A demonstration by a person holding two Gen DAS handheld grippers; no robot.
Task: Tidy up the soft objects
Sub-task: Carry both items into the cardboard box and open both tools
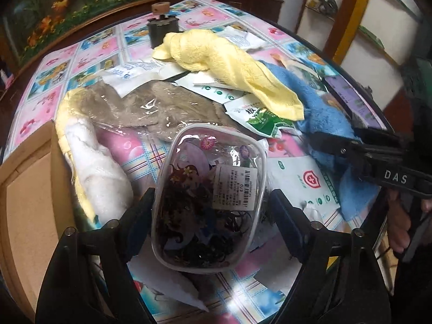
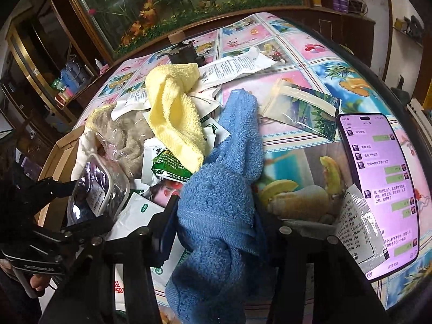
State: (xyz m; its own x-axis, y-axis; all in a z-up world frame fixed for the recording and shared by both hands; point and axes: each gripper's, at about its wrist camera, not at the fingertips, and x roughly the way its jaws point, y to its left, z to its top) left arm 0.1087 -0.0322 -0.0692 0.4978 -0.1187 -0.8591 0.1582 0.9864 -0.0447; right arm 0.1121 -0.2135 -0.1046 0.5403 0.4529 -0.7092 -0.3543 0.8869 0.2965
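Two grippers were in use over the cluttered counter [image 2: 310, 62], which was covered by a glossy floral-print cloth.

Left gripper [image 1: 210, 210]: my fingers [image 1: 140, 210] stood on either side of a clear plastic pouch [image 1: 208, 197] holding dark hair ties and bearing a white barcode label. The left pad looked to touch the pouch wall; the right pad stood apart from it with a visible gap, so I recorded these fingers as open around the pouch, not clamped. The pouch lay on the counter just beside a bagged beige-and-white fluffy cloth [image 1: 151, 110] and near an open cardboard box [image 1: 29, 189] at the left edge.

Right gripper [image 2: 218, 210]: fingers [image 2: 168, 224] sat on both sides of the blue towel [image 2: 224, 178], which filled the space between them in a bunched mass. Whether the pads pressed it I could not tell.

Other items noted: a yellow towel [image 2: 172, 113] draped over white and green sachets [image 2: 170, 162], touching the blue towel's far end; a lit phone [image 2: 378, 189] lying flat at the right, well apart from the towels; a dark cylinder [image 1: 162, 31] with a wooden knob at the far side.
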